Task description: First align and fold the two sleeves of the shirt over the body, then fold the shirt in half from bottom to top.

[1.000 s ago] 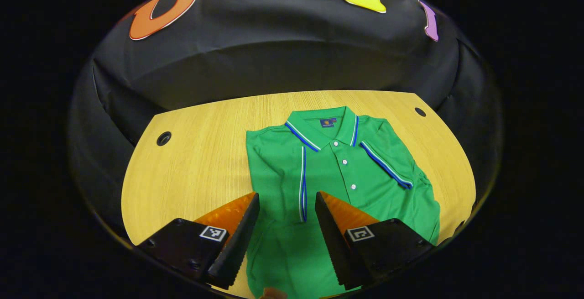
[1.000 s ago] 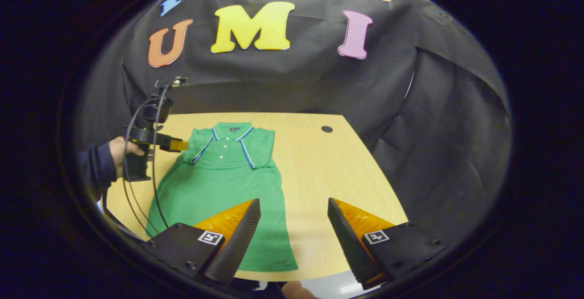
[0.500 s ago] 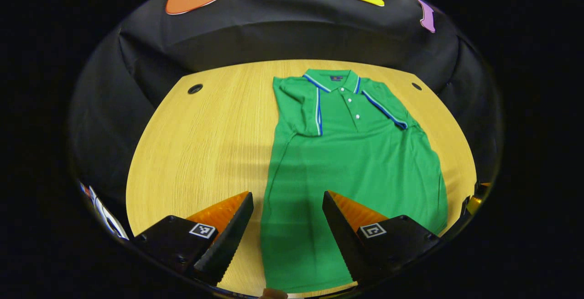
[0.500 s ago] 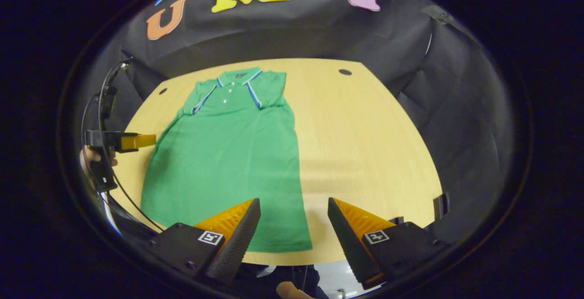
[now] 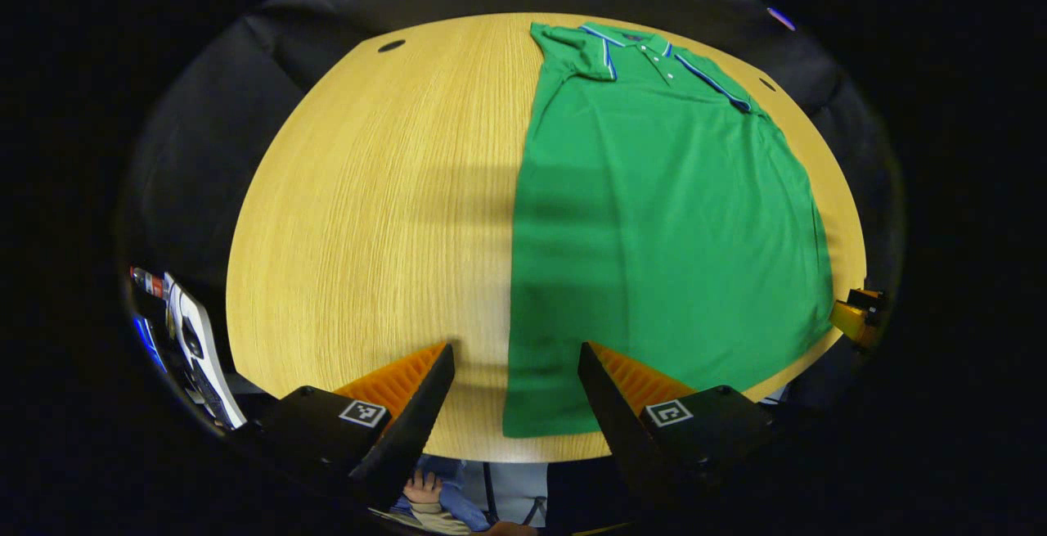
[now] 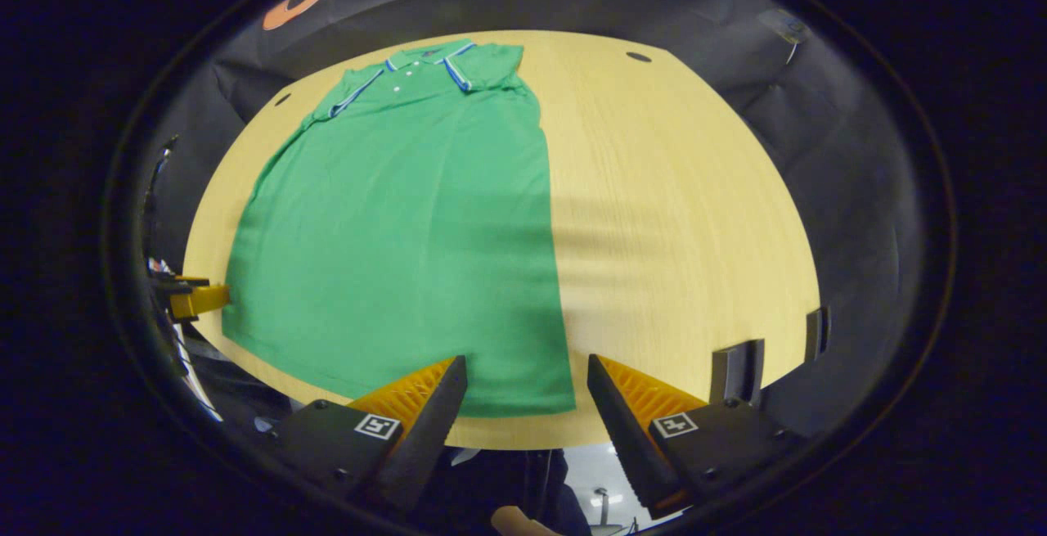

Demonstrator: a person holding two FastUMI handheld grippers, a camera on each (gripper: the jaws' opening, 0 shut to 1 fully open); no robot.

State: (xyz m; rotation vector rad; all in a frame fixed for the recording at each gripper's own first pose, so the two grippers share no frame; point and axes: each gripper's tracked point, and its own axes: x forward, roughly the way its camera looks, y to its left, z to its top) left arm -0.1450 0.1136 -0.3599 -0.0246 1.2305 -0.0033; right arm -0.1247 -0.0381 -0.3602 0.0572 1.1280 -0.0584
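Observation:
A green polo shirt [image 5: 654,217] [image 6: 409,225] lies flat on the wooden table [image 5: 368,217] [image 6: 679,217], collar at the far end, both striped sleeves folded onto the chest. My left gripper [image 5: 515,393] hangs open over the shirt's near left hem corner [image 5: 523,425], holding nothing. My right gripper [image 6: 527,401] stands open over the near right hem corner [image 6: 556,401], also empty. The right gripper's tip [image 5: 855,319] peeks in at the right edge of the left gripper view. In the right gripper view the left gripper [image 6: 192,299] shows at the left edge.
The table's near edge [image 5: 491,454] runs just below both grippers. Cable holes [image 5: 391,46] [image 6: 638,56] sit near the far corners. A person's hand [image 5: 421,491] shows under the table edge. A bracket [image 6: 736,368] is clamped at the table's right front.
Both grippers have pulled back from the sleeve area toward the near table edge, now over the hem corners. They stay open. The shirt has not moved.

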